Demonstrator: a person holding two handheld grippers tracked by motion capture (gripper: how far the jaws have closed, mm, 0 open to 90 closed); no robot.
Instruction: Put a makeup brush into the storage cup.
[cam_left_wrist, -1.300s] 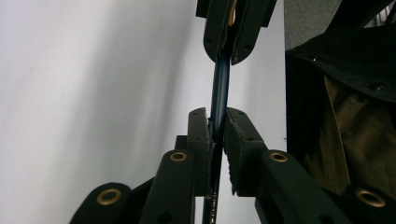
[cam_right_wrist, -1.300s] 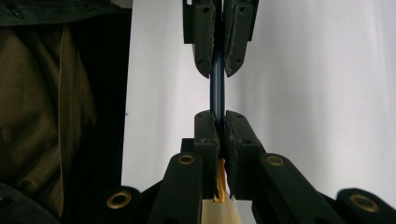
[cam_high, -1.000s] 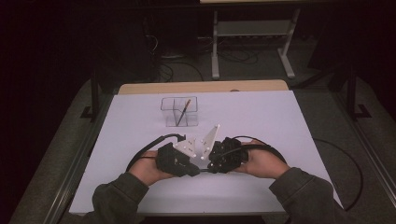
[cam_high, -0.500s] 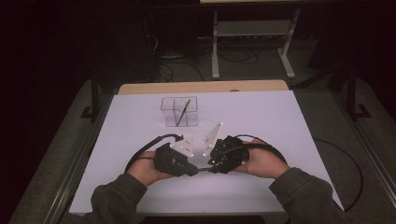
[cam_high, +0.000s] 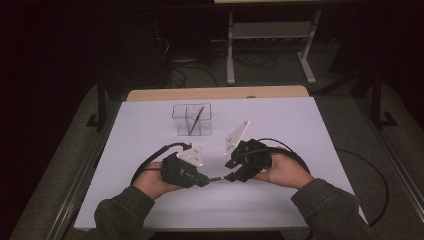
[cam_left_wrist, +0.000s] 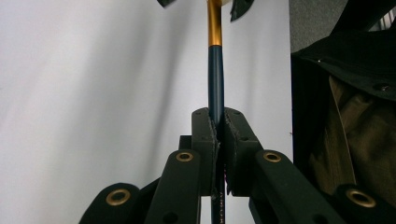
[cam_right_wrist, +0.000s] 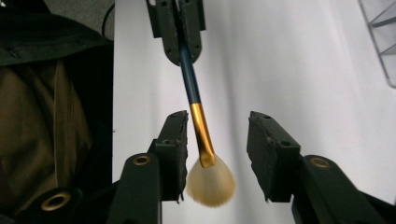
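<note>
Right gripper view: right gripper (cam_right_wrist: 217, 158) has just been opening around the brush (cam_right_wrist: 201, 135); left gripper (cam_left_wrist: 217, 135) pinches its handle. Draw right away without brushing bristles.

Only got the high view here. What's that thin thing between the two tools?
Observer: A makeup brush, with a dark blue handle and a gold ferrule.
Operator: Left tool gripping it?
Observer: Yes, the left tool is shut on the handle.
Operator: And the right?
Observer: The right tool has just been opening. The pale bristles sit between its jaws, unclamped.
</note>
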